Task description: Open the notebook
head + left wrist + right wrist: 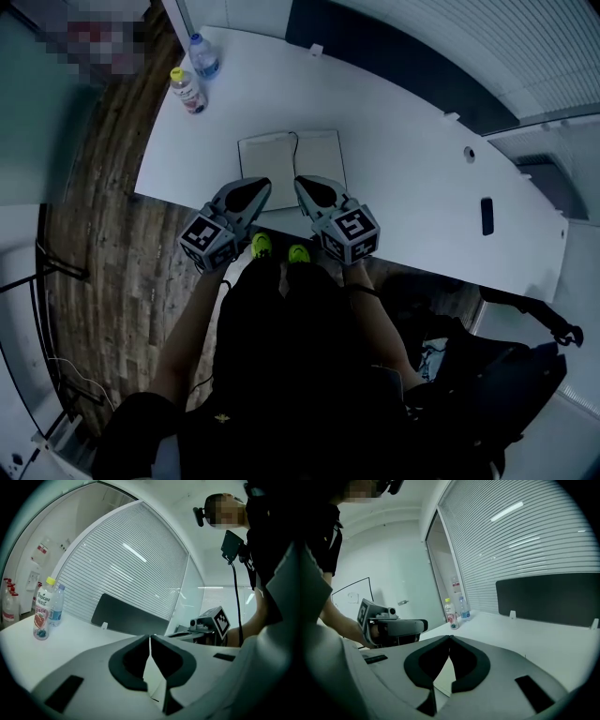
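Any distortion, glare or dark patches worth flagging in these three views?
Head view: dim, bluish; dark clothing swallows the lower half, yet the open notebook on the white table stays legible. Left gripper view: fisheye bows the blinds, light streaks glare on them, corners go black. Right gripper view: same bowing and black corners; bottles small but sharp.

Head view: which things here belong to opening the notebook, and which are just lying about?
Part of the job:
- notebook, lying open on the table
- left gripper, jaws together, empty
- right gripper, jaws together, empty

Lying about:
- yellow-capped bottle
- blue-labelled bottle
- small dark object, too small to identify
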